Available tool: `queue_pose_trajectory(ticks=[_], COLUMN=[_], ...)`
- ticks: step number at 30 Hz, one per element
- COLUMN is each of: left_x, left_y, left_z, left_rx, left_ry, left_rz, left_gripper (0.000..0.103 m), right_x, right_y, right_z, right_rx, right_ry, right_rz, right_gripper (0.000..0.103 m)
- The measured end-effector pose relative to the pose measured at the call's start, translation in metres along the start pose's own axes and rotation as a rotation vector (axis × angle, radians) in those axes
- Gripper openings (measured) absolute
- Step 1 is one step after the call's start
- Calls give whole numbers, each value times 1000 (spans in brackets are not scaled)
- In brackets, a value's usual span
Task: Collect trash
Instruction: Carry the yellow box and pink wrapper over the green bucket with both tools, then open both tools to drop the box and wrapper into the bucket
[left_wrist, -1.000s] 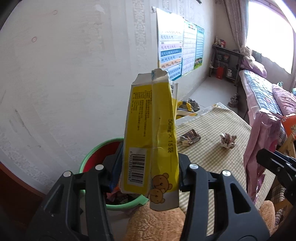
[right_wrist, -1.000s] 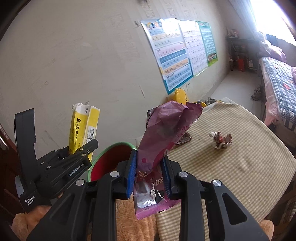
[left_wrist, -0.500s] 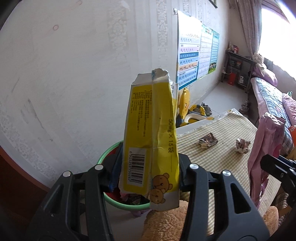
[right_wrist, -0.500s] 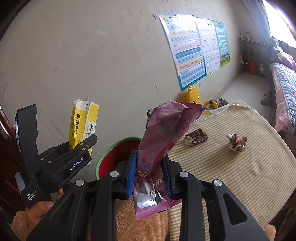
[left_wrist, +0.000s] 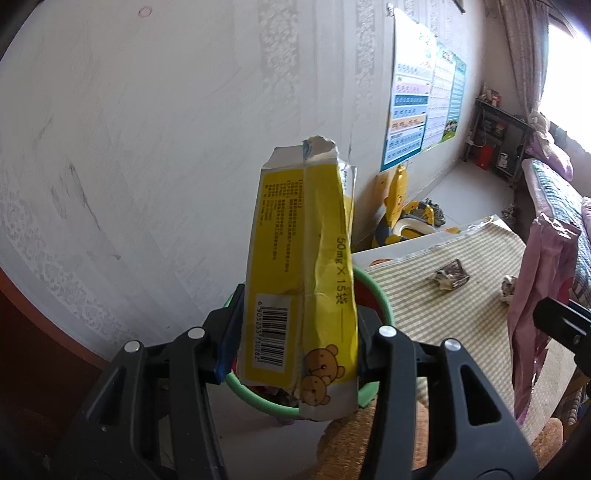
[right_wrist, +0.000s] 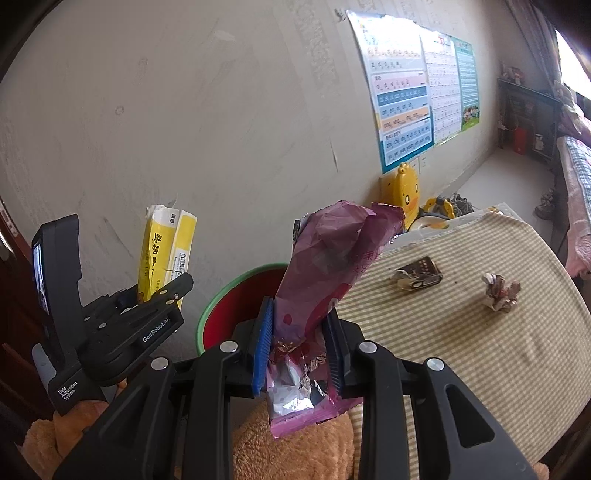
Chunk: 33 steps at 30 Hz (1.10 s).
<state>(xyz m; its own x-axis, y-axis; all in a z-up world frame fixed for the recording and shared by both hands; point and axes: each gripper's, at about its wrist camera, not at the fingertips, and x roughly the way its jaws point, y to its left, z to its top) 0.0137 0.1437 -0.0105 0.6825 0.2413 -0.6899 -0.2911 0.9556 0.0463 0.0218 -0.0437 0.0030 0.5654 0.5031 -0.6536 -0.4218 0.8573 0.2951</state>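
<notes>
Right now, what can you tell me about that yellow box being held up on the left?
The yellow box is a crumpled, flattened cardboard carton, torn open and white at its top end. It shows a barcode, small print, "50mg x 15" and cartoon bears. It stands nearly upright, pinched near its bottom end by the left gripper, in front of the green-rimmed bin beside the wall. Nothing else touches it.

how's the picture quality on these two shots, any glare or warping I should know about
Left wrist view: the window at the top right is blown out white, the wall bows from fisheye, and the yellow box is sharp. Right wrist view: even light, the posters curve, and the dark corners are vignetted.
</notes>
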Motion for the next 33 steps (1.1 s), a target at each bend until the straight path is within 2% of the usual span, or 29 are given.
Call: queue_pose_trajectory(ticks=[11,18,23,33], left_x=[44,80,96,108], left_y=[19,23,25,29], left_z=[-5,-12,-17,-21], left_rx=[-31,-40,-56,-59], left_ry=[85,166,211,242], left_rz=[14,13,-10,-4], left_gripper=[45,46,45,45], right_x=[55,95,110,121], right_y=[12,4,2,3], right_z=[7,14,14,13], right_rx=[-21,13,19,31], right_ry=[93,149,170,191], right_rz=[50,100,107,124], right_gripper=[27,27,28,28])
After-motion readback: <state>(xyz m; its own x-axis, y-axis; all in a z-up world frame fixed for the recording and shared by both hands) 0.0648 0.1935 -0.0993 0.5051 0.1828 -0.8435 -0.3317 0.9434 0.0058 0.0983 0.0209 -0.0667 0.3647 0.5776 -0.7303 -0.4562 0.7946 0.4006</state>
